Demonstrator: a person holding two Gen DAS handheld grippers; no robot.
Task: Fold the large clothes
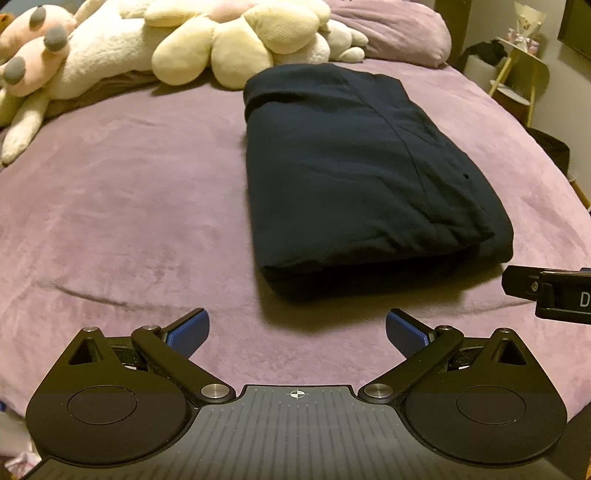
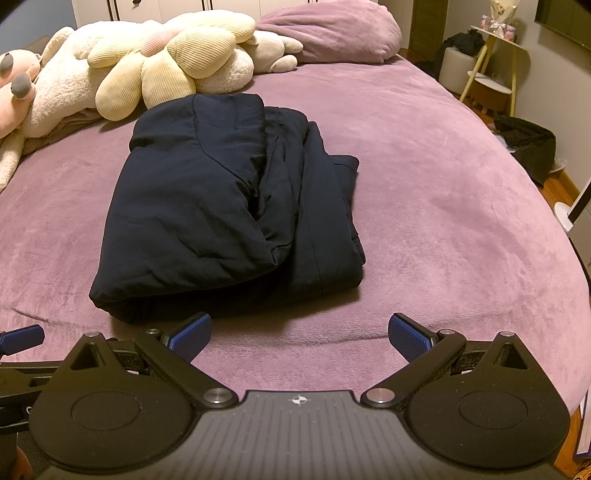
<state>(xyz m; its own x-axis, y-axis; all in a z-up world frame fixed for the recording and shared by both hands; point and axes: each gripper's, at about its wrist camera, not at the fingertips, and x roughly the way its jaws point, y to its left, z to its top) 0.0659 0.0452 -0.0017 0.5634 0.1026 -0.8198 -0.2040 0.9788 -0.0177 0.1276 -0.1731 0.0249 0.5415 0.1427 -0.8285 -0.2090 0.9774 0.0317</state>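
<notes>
A dark navy garment [image 1: 354,177] lies folded into a thick rectangle on the purple bed cover [image 1: 129,206]. It also shows in the right wrist view [image 2: 221,206], with layered folds along its right side. My left gripper [image 1: 297,328] is open and empty, hovering just short of the garment's near edge. My right gripper [image 2: 300,330] is open and empty, near the garment's near right corner. The right gripper's body shows at the right edge of the left wrist view [image 1: 554,291]. A blue finger of the left gripper shows at the left edge of the right wrist view [image 2: 22,338].
Plush toys, including a cream flower cushion [image 1: 236,40] and a pink-pawed toy [image 1: 33,55], lie along the head of the bed beside a purple pillow [image 2: 332,33]. A side table [image 2: 495,55] and a dark basket [image 2: 528,144] stand off the bed's right edge.
</notes>
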